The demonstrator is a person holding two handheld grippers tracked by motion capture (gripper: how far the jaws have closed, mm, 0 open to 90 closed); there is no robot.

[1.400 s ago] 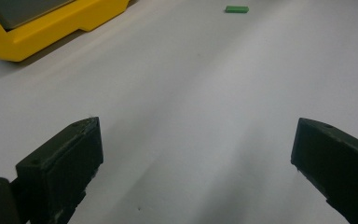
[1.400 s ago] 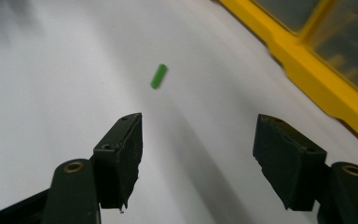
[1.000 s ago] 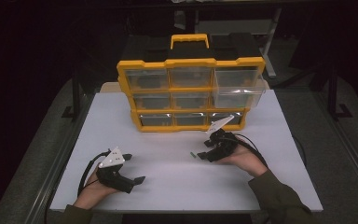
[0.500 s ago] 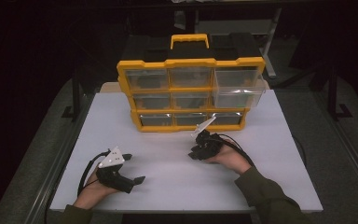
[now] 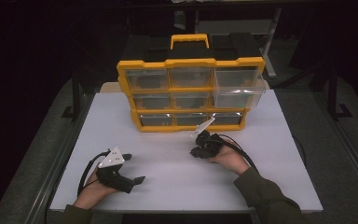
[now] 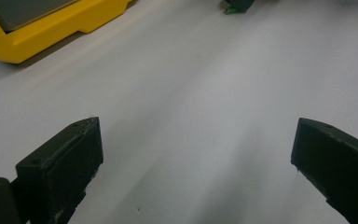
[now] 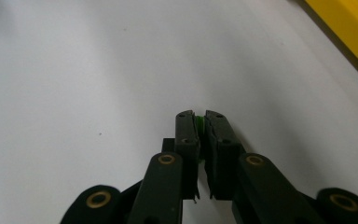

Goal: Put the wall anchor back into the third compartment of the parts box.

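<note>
The right hand-held gripper (image 7: 200, 122) has just been closing and now pinches a small green piece (image 7: 199, 122), perhaps plastic, low over the table (image 5: 270, 154). The organiser (image 5: 191, 93) stands just beyond. The left hand-held gripper (image 5: 133, 168) rests, jaws apart.

A lab-like workspace; white table (image 5: 270, 154) on dark flooring; yellow parts organizer (image 5: 191, 93).

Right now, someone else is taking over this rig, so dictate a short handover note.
Right gripper: its jaws have just been closing, now pinching a small green piece just above the table, in front of the yellow drawer box.
Left gripper: open, empty, resting on the table.
Box: right middle drawer pulled out, others in.
Done: green piece gripped.
Left: probably move it to the open drawer.
</note>
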